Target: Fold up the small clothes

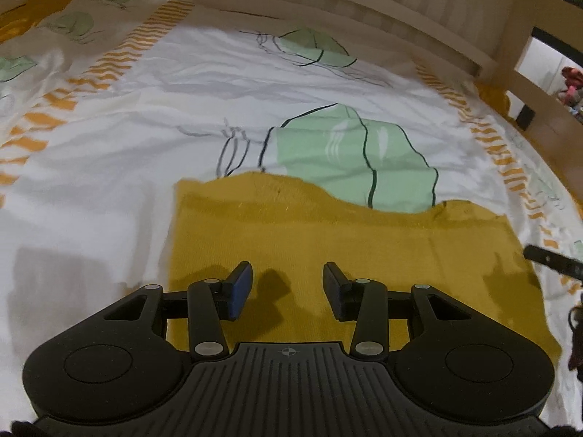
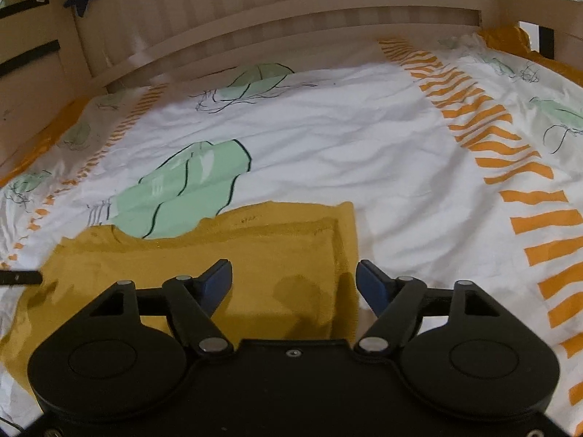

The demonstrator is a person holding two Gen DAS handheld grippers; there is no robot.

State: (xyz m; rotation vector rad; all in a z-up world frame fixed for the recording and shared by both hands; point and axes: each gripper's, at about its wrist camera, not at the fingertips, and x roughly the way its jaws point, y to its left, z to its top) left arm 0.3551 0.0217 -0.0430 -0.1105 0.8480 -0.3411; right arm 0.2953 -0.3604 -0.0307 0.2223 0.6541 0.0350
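Lying flat, mustard garment [image 1: 328, 240], both hand-held grippers [image 1: 288, 289] [image 2: 294, 286] parted, empty, bedsheet [image 2: 364, 153] beyond

Warm, even indoor light falls from above on the white bedsheet [image 1: 109, 189]; soft grey shadows lie on it at the lower left of the left wrist view; darker finger shadows mark the mustard garment [image 1: 328, 236] resting on the bedsheet; both views bow strongly at their edges, bending the wooden bed rail [image 2: 291, 11] beyond the bedsheet; detail is soft and smeared throughout.
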